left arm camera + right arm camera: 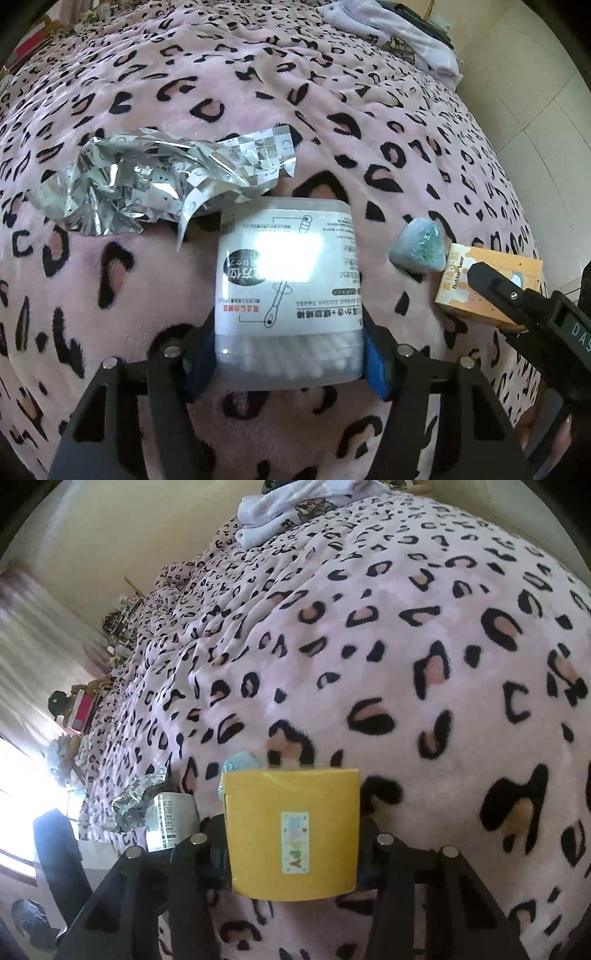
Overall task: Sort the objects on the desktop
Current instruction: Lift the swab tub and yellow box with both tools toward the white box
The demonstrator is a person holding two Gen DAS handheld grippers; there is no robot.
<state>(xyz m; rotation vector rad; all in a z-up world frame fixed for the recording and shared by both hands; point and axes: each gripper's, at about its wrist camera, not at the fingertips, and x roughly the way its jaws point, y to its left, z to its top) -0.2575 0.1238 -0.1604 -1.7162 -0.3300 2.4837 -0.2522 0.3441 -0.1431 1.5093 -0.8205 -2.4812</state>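
Pinching seen: cotton-swab tub (288,295) clamped by left tongs (290,354), yellow box (291,823) by right tongs (293,849), both on bed blanket (258,92). Straight lift advised; squeeze kept even.

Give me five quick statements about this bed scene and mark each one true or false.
1. The left tongs straddle the cotton swab tub. True.
2. The right tongs hold the crumpled foil wrapper. False: they straddle the yellow box.
3. The blue heart-shaped piece lies between tub and box. True.
4. The blanket is plain white. False: it is pink with leopard spots.
5. The foil wrapper lies inside the tub. False: it lies on the blanket beside the tub.
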